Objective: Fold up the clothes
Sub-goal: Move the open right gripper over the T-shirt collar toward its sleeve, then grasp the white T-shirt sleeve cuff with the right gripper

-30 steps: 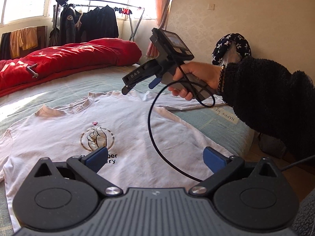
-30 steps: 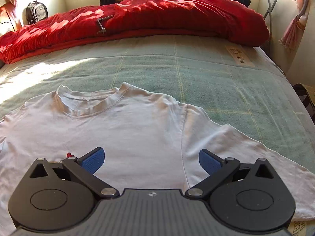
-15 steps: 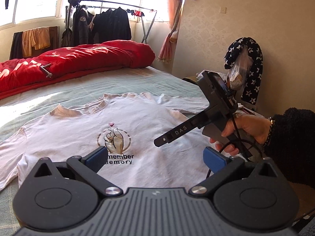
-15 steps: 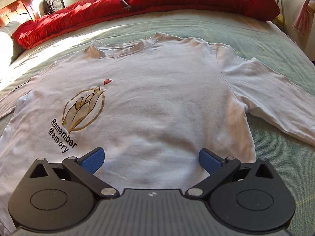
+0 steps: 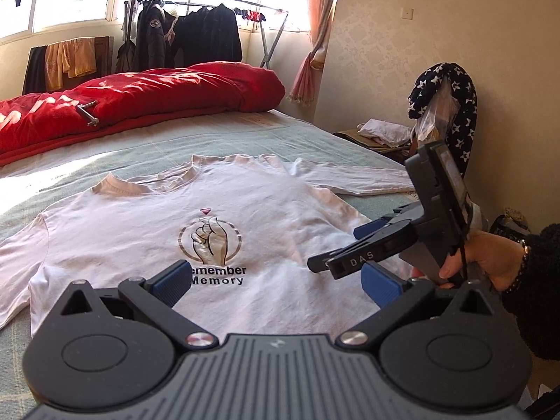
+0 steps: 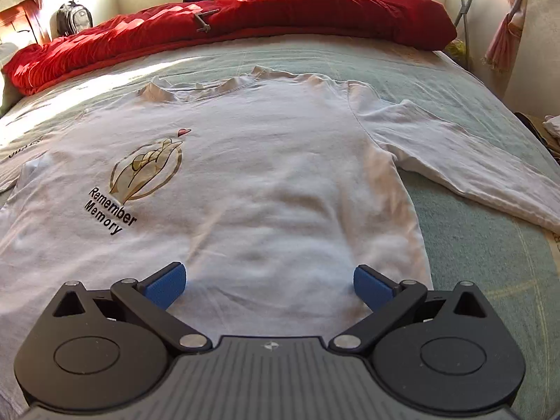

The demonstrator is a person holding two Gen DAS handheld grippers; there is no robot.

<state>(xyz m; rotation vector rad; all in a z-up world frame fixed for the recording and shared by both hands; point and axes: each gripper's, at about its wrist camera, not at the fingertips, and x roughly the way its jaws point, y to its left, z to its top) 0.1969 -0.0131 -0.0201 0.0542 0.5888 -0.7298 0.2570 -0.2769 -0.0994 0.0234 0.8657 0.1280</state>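
The white long-sleeved shirt (image 5: 147,231) is spread flat, print side up, on a pale green bed cover (image 5: 224,140). In the left wrist view its collar is seen toward 12 o'clock and its hem toward 6 o'clock, with one sleeve stretched out toward 2 o'clock and the other toward 9 o'clock. A printed hand emblem (image 5: 209,236) with the words "Remember Memory" is shown on the chest.

The left gripper (image 5: 276,281) is held above the lower part of the shirt, its blue-padded fingers (image 5: 171,278) spread wide with nothing between them. The right gripper (image 6: 267,281) is likewise held over the hem area, at 6 o'clock of the shirt body in its own view; its jaws are wide apart and nothing is gripped. Whether either gripper touches the fabric cannot be told.

In the left wrist view the right gripper is seen from the side at 3 o'clock, held by a hand (image 5: 486,255) emerging from a dark fleecy sleeve (image 5: 535,287).

A red quilt (image 6: 245,17) is heaped along the far edge of the bed at 12 o'clock. Behind it, dark jackets are hung on a clothes rack (image 5: 196,35), and a star-patterned cloth (image 5: 462,105) is seen by the wall at 2 o'clock.
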